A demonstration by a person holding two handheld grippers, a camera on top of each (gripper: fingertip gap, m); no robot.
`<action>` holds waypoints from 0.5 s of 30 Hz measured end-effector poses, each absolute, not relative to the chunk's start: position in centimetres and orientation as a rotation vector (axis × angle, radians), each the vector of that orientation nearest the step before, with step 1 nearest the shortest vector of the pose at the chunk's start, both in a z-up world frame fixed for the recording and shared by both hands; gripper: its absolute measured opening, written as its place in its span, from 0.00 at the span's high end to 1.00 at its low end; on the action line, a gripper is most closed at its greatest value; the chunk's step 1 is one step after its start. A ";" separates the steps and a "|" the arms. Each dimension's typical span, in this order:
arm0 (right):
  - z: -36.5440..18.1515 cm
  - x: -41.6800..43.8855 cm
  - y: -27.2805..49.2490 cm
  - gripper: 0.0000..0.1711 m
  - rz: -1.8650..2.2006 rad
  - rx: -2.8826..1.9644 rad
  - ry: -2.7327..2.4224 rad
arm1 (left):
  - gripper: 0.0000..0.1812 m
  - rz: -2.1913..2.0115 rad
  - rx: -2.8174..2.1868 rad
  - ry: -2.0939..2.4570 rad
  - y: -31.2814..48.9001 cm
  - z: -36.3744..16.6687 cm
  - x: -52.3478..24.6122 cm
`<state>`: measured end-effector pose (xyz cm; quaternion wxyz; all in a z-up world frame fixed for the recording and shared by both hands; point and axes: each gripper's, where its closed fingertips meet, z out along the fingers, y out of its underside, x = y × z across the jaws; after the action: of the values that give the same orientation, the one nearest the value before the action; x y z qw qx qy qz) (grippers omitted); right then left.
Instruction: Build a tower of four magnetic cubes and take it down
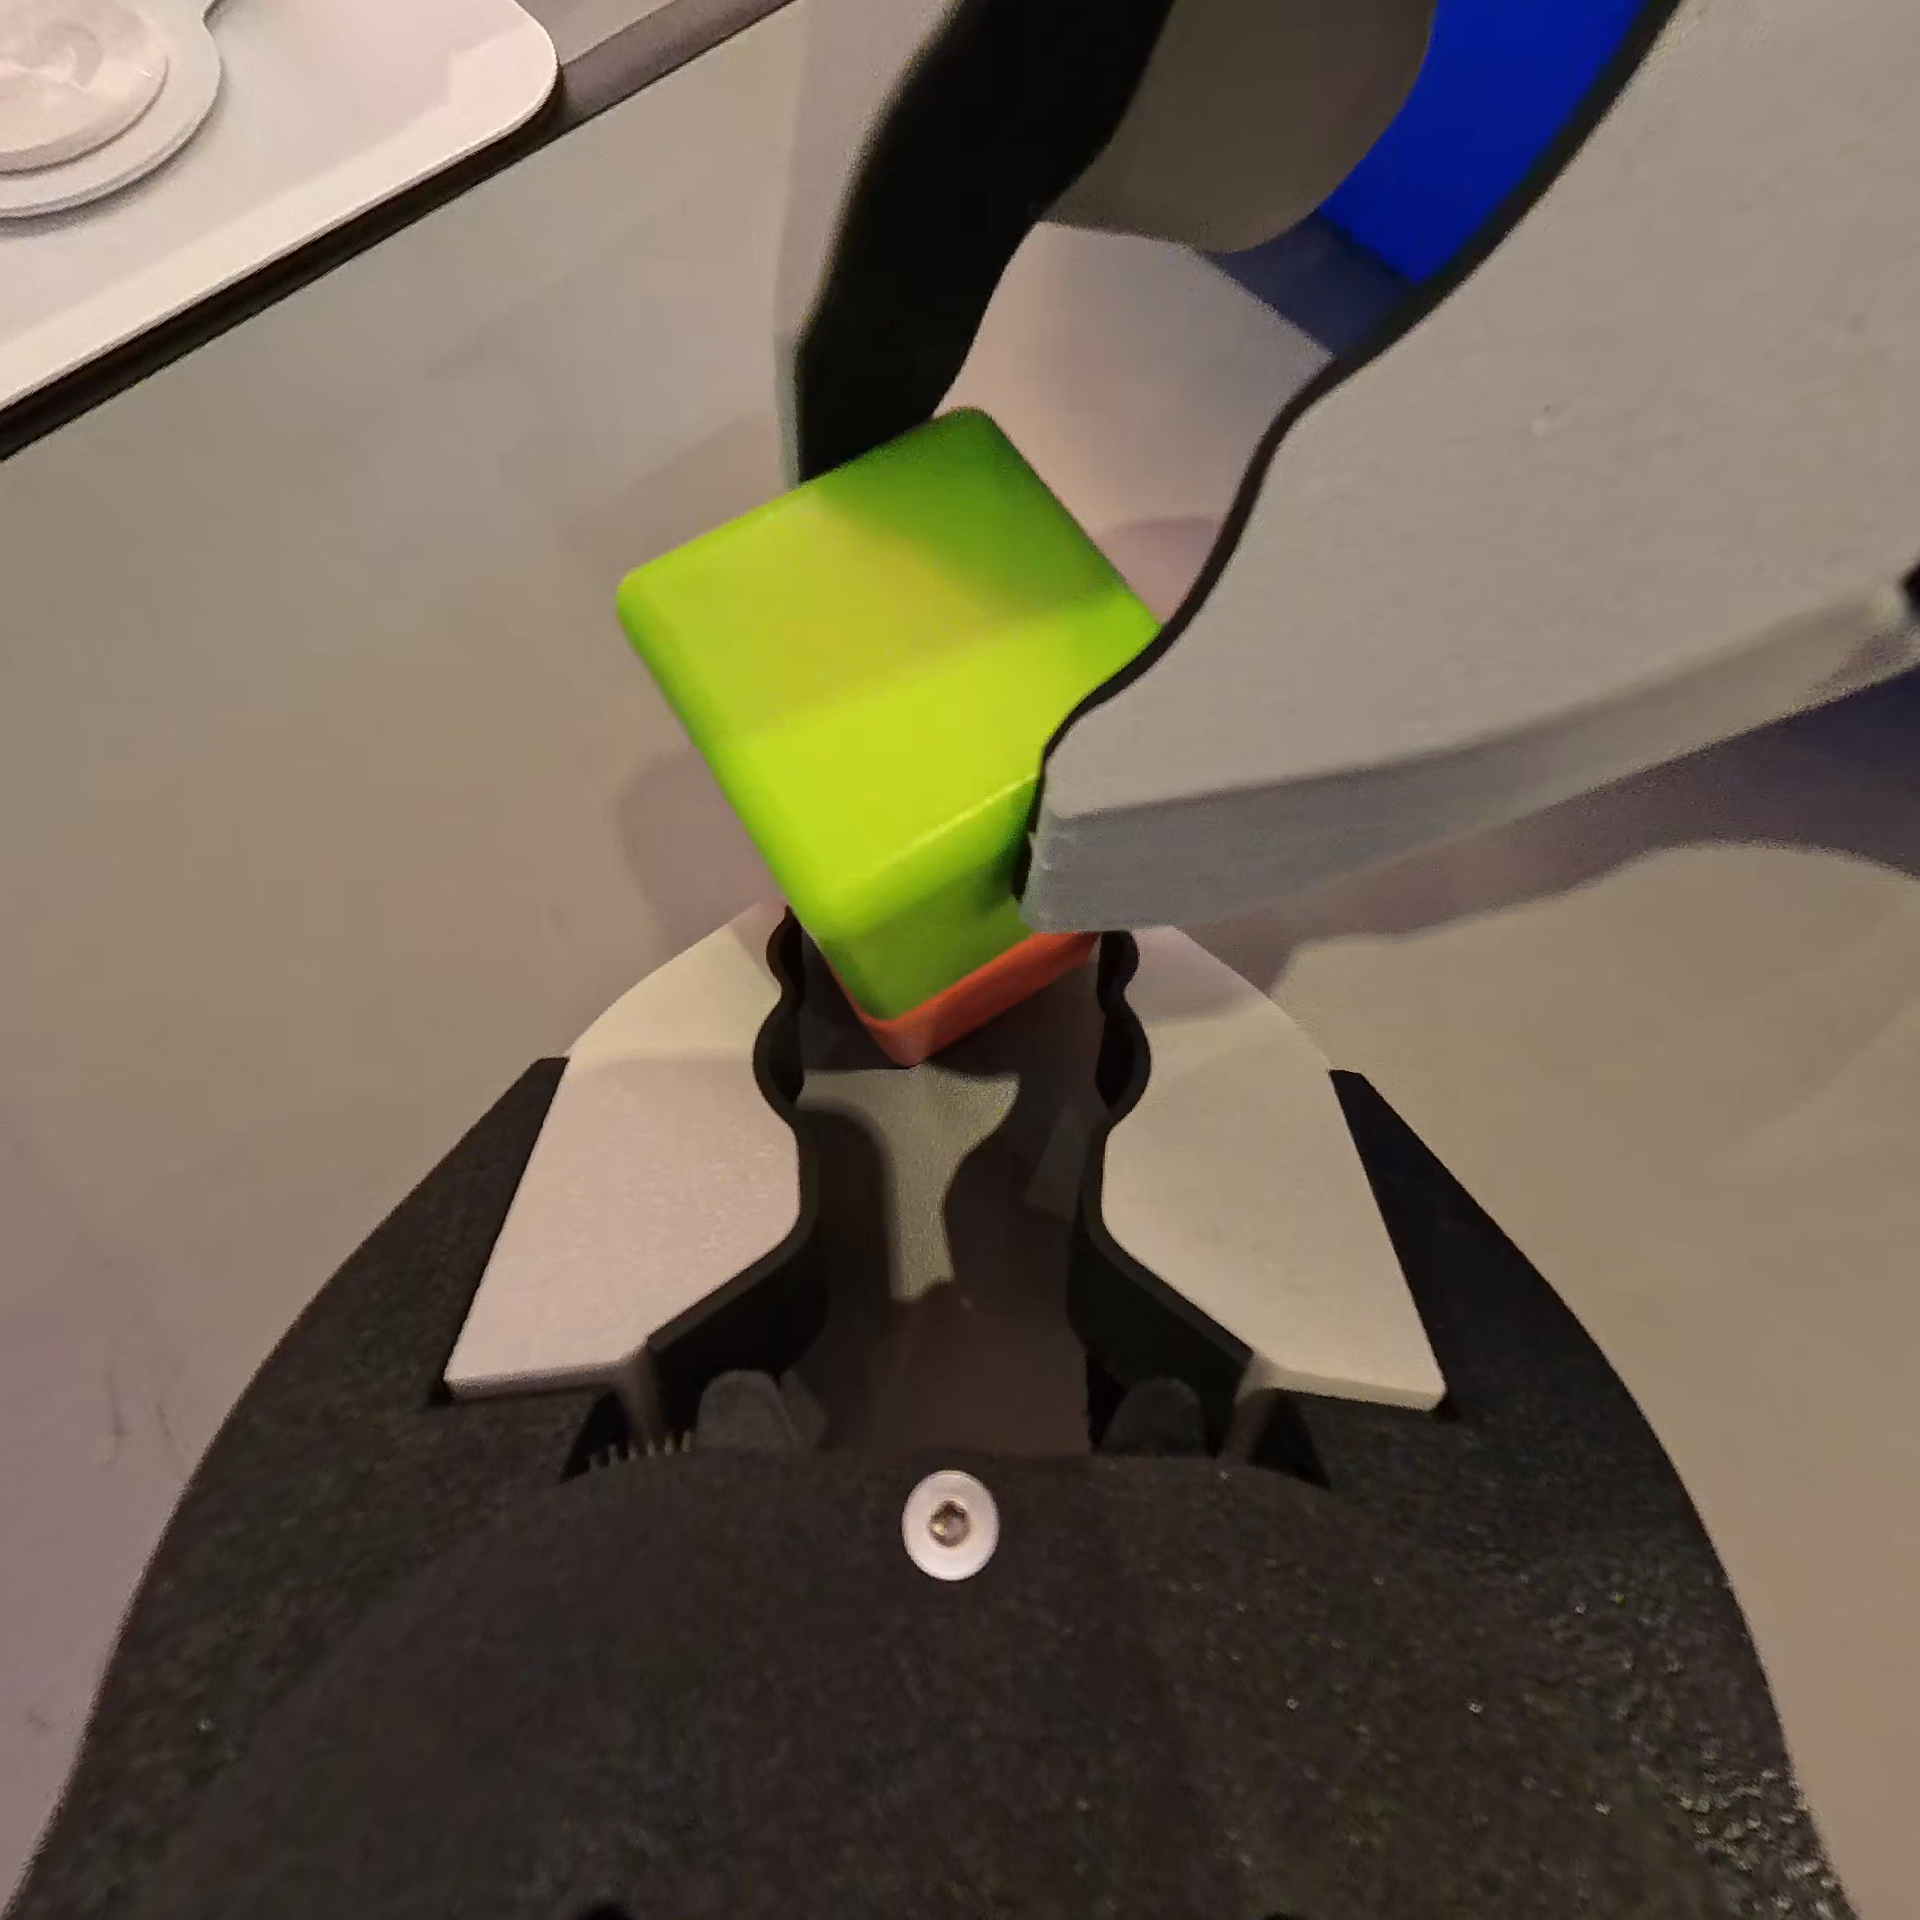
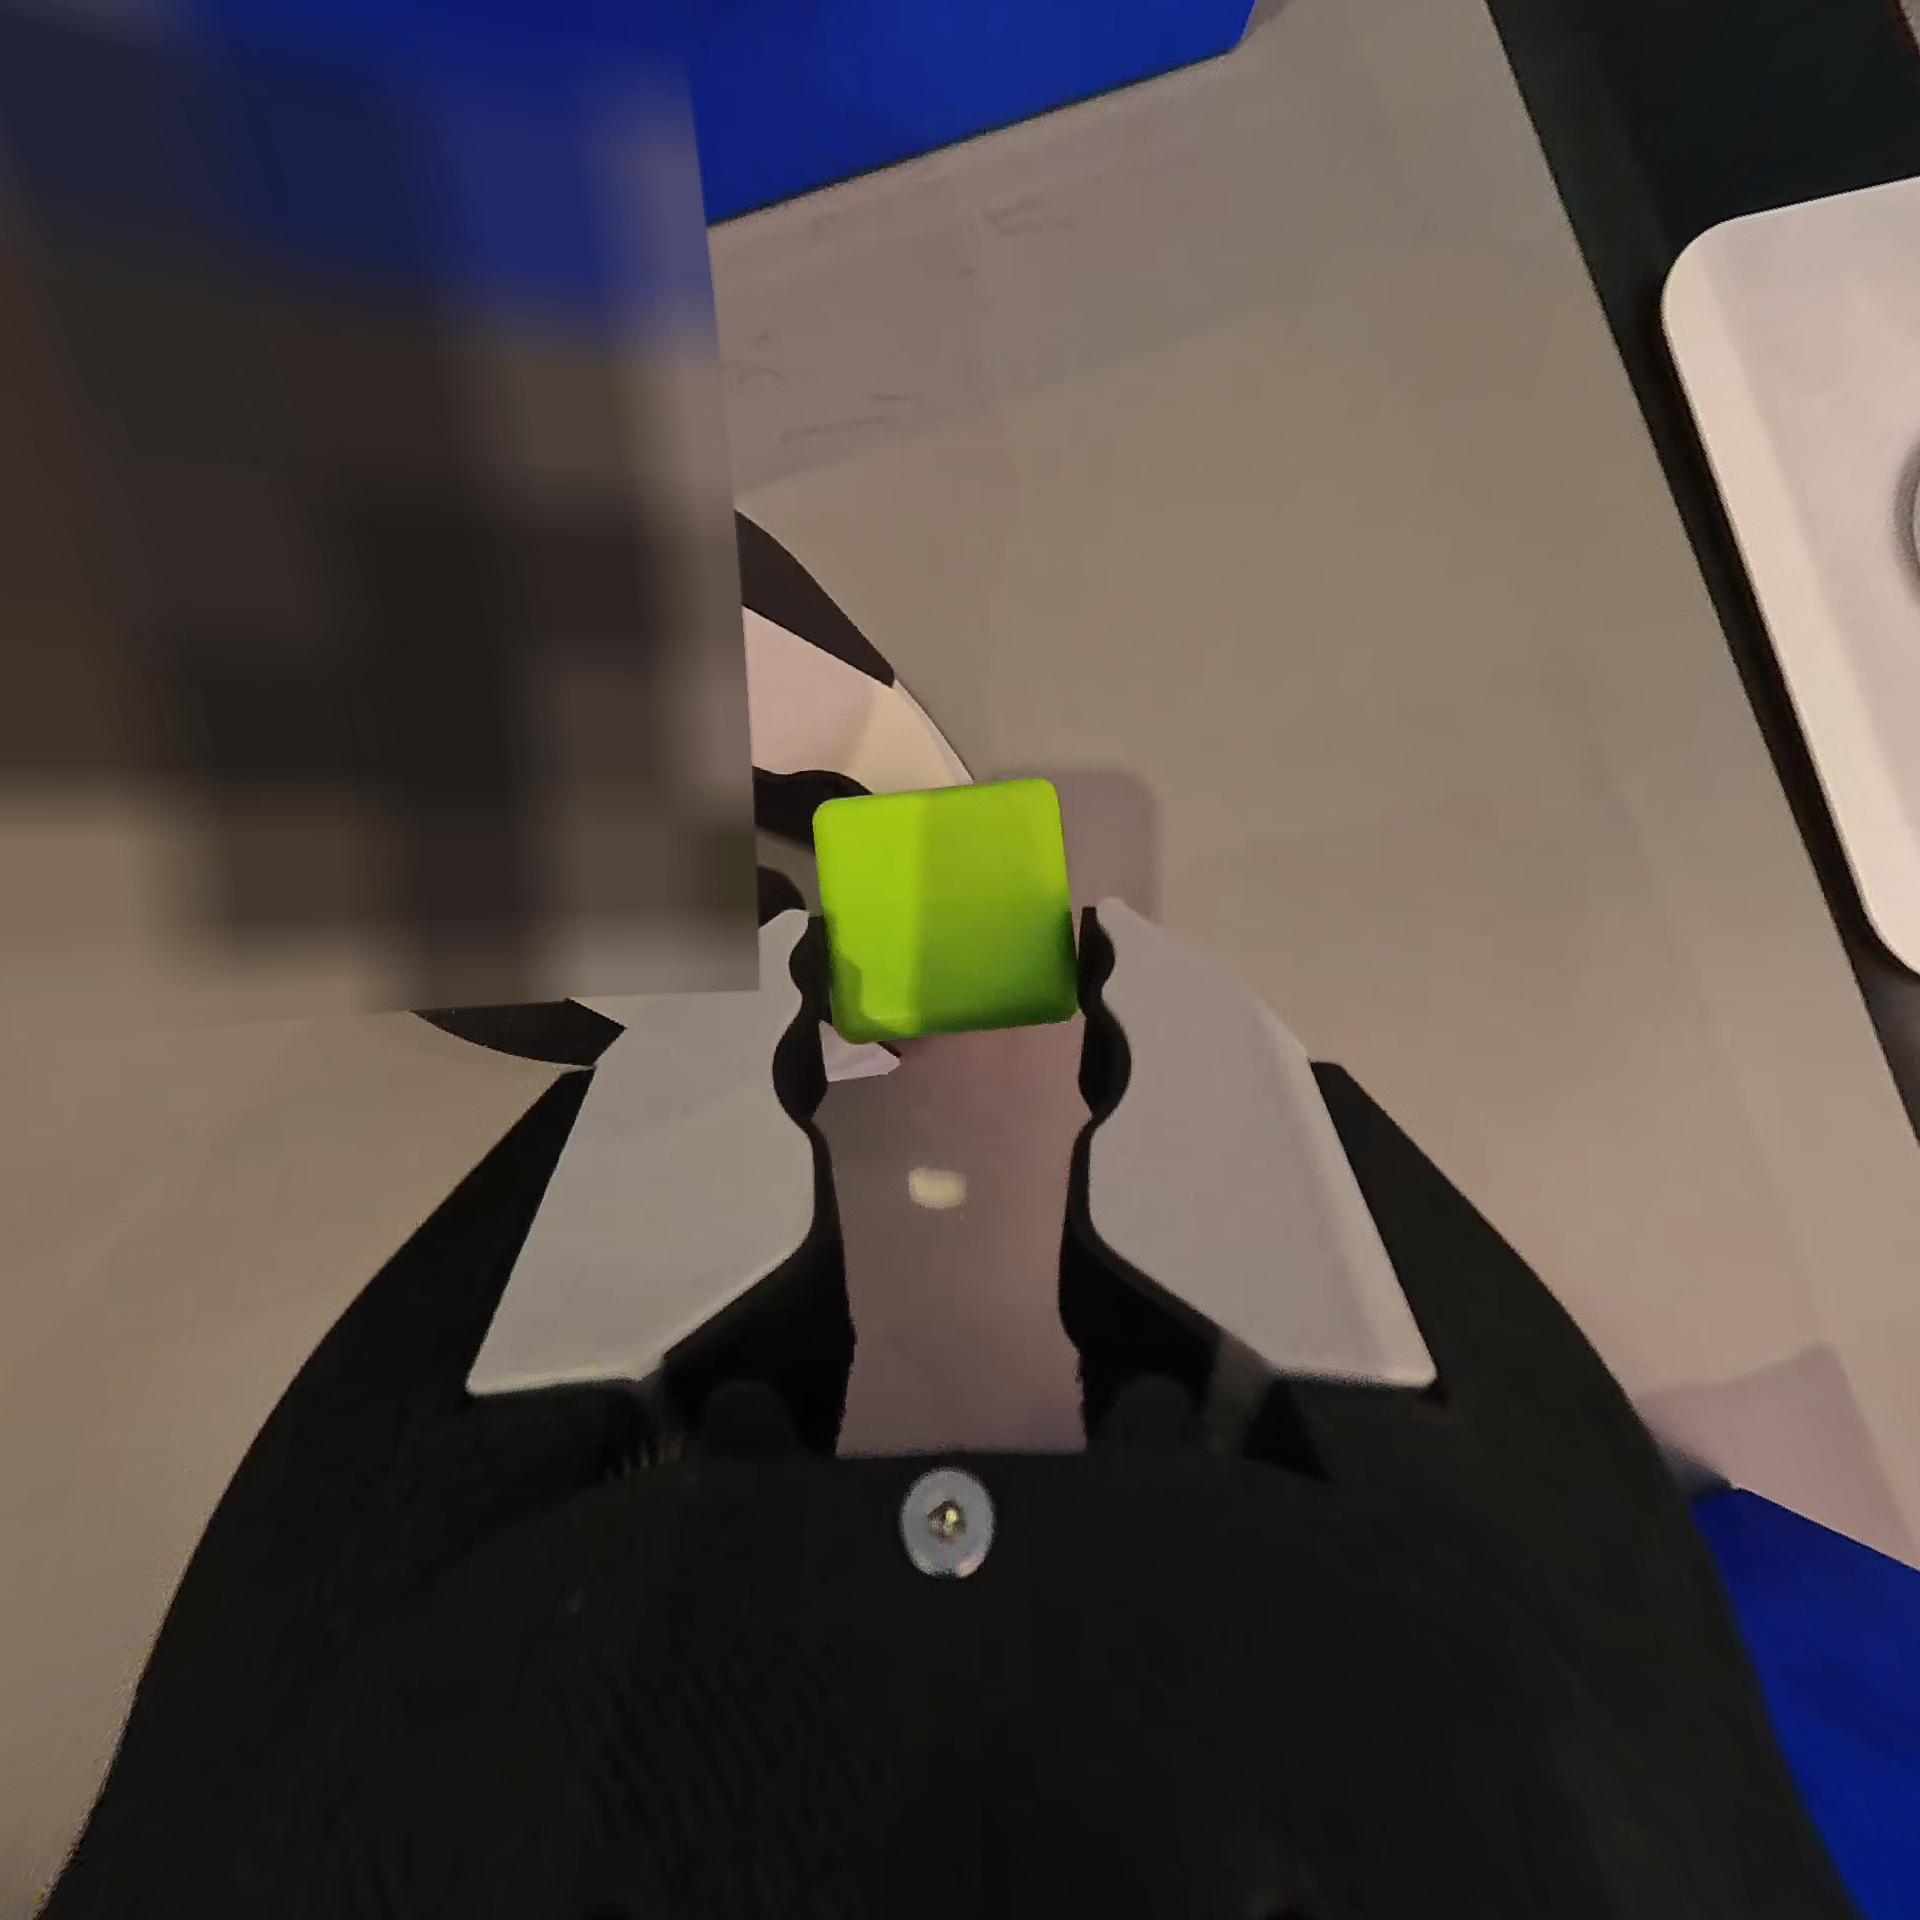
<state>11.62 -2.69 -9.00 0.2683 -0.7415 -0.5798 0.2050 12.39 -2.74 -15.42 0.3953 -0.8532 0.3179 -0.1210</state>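
A green cube [image 2: 940,909] was clamped between the fingertips of the right gripper [image 2: 943,971] above a grey table [image 2: 1351,727]; a white plate [image 2: 1808,540] was seen at the right.

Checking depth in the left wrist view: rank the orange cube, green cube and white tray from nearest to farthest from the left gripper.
1. orange cube, between the left gripper tips.
2. green cube, stacked just above it, held by the right gripper.
3. white tray, far upper left.
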 end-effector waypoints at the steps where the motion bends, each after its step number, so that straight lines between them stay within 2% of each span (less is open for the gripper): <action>1: -9.0 11.7 -2.7 0.72 0.551 -2.005 -1.565 | 0.70 -0.306 -2.161 0.813 -2.8 -15.4 12.5; 15: -8.9 12.0 -2.7 0.73 0.583 -2.063 -1.537 | 0.70 -0.309 -2.151 0.837 -2.8 -15.4 12.7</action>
<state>12.02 -2.69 -8.92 0.2491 -0.7575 -0.5642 0.2142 12.72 -2.78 -15.42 0.3953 -0.8484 0.3303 -0.1219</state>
